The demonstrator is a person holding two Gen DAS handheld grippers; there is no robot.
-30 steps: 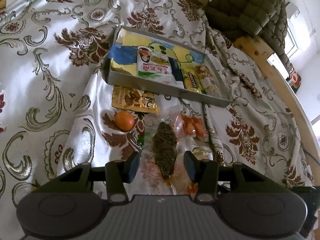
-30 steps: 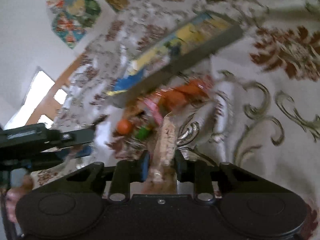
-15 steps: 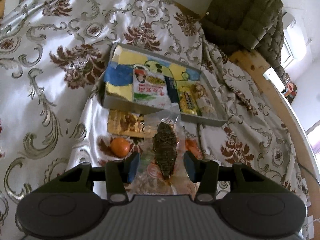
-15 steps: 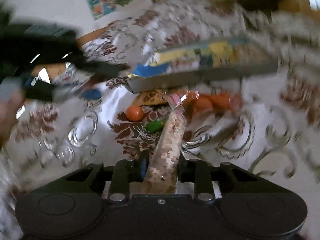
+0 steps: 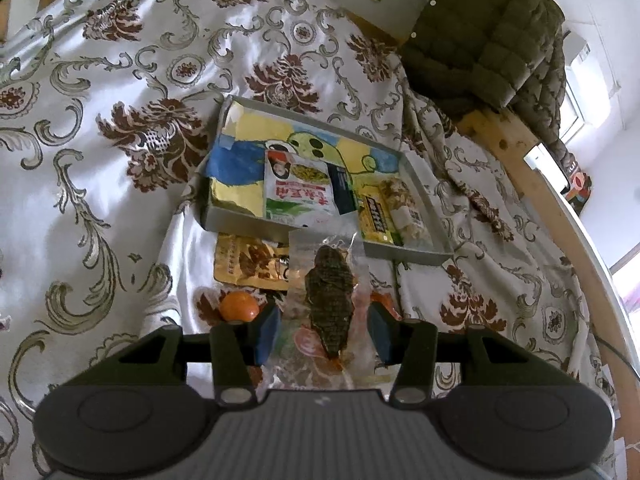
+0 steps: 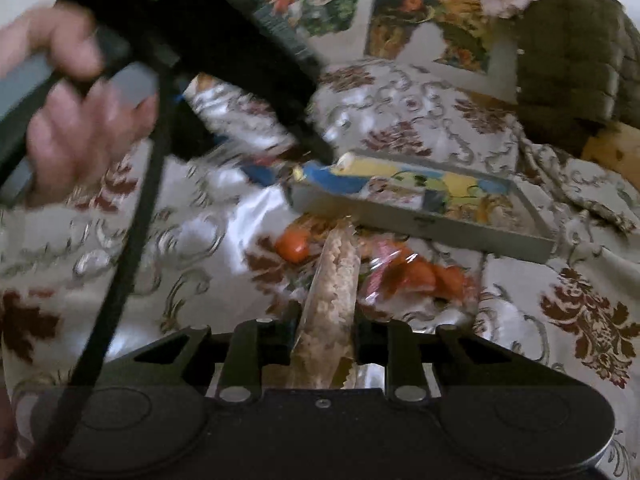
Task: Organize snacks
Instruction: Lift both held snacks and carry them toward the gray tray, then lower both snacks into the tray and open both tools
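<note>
My left gripper (image 5: 325, 330) is shut on a clear packet with a dark ridged snack (image 5: 330, 298) and holds it above the bedspread, just short of the grey tray (image 5: 424, 196). The tray holds a red-and-white packet (image 5: 298, 190), a yellow bar (image 5: 374, 216) and a puffed-rice bar (image 5: 406, 208). My right gripper (image 6: 323, 338) is shut on a long clear packet of pale puffed snack (image 6: 332, 292), pointing at the tray (image 6: 420, 224). The left gripper and the hand holding it (image 6: 80, 104) fill the right wrist view's upper left.
On the patterned bedspread in front of the tray lie a gold pouch (image 5: 250, 260), a small orange (image 5: 239, 307) and a clear packet of orange pieces (image 6: 416, 276). A dark green quilted jacket (image 5: 488, 40) hangs over a wooden rail (image 5: 520, 160) at the right.
My left gripper has risen with the dark snack packet, the tray now lower in view. My right gripper has swung round with the puffed snack, bringing the left gripper and hand close in view.
</note>
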